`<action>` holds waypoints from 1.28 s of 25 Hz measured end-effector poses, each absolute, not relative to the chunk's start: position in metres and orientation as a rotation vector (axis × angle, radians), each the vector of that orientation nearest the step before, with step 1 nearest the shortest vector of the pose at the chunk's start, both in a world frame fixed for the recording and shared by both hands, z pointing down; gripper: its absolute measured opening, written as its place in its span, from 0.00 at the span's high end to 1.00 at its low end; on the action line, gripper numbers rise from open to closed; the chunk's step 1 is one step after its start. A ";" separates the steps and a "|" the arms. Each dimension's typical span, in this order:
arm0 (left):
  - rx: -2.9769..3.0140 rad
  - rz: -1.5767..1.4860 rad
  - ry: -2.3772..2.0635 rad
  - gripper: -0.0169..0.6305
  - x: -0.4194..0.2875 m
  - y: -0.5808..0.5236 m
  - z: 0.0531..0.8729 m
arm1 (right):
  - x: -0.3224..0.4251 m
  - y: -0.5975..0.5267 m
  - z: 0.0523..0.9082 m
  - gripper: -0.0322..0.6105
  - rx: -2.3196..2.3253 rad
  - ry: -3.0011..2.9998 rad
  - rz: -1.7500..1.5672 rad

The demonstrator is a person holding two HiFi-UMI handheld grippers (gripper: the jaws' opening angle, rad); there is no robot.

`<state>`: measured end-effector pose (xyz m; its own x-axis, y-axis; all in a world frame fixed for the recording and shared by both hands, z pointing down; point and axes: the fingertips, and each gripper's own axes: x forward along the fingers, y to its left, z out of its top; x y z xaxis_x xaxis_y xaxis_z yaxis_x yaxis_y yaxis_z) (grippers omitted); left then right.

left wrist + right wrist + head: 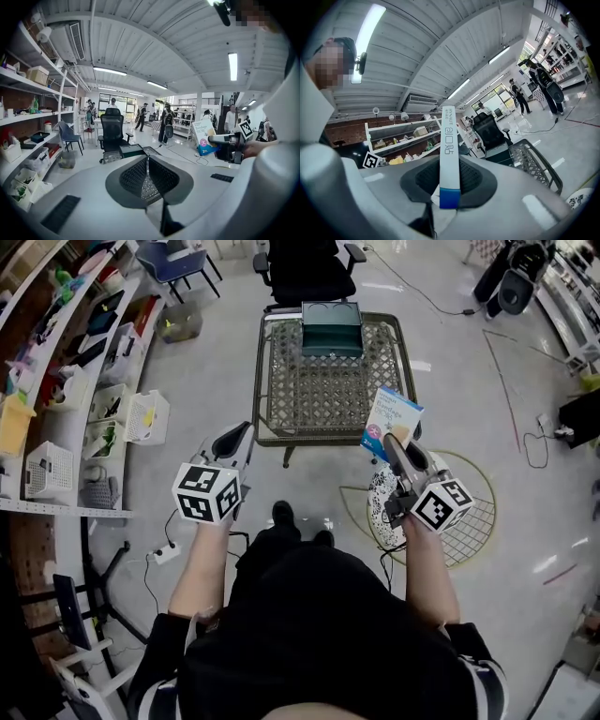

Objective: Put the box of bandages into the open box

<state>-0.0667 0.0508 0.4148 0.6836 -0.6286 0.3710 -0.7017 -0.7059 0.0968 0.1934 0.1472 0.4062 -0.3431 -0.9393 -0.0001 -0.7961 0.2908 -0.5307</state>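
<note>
The bandage box (389, 418), white and light blue, is held up edge-on in my right gripper (394, 442), whose jaws are shut on its lower end, just off the near right corner of the mesh table (281, 381). In the right gripper view the bandage box (449, 154) stands upright between the pads. The open box (331, 329), dark green, sits at the table's far edge. My left gripper (240, 436) hovers before the table's near left corner, shut and empty. The left gripper view shows the open box (132, 150) ahead and the bandage box (203, 136) to the right.
A black office chair (305, 268) stands behind the table. Shelves (56, 381) with white baskets (145, 416) line the left side. A round wire rack (469, 521) and cables lie on the floor at right. People stand in the distance.
</note>
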 end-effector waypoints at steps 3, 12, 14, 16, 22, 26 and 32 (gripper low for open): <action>2.652 0.439 -1.059 0.94 -0.064 0.027 0.424 | 0.196 0.130 0.417 0.82 -1.591 2.242 -0.681; 2.681 0.410 -0.952 0.94 -0.051 -0.098 0.435 | 0.203 0.025 0.417 0.82 -1.696 2.161 -0.686; 2.699 0.406 -0.934 0.94 -0.052 -0.132 0.428 | 0.199 -0.004 0.413 0.82 -1.717 2.160 -0.685; 2.706 0.402 -0.921 0.94 -0.056 -0.163 0.425 | 0.194 -0.033 0.408 0.81 -1.737 2.163 -0.683; 2.681 0.388 -0.886 0.94 -0.075 -0.224 0.435 | 0.172 -0.094 0.405 0.81 -1.767 2.152 -0.707; 2.660 0.395 -0.860 0.94 -0.081 -0.247 0.445 | 0.167 -0.115 0.406 0.81 -1.794 2.142 -0.724; 2.648 0.412 -0.807 0.94 -0.071 -0.263 0.454 | 0.171 -0.132 0.409 0.81 -1.825 2.127 -0.751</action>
<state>-0.0711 -0.2629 0.4540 0.7964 -0.4803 0.3676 -0.5794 -0.7802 0.2359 0.1714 -0.1316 0.4095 -0.1911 -0.9705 0.1469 -0.8474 0.0876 -0.5237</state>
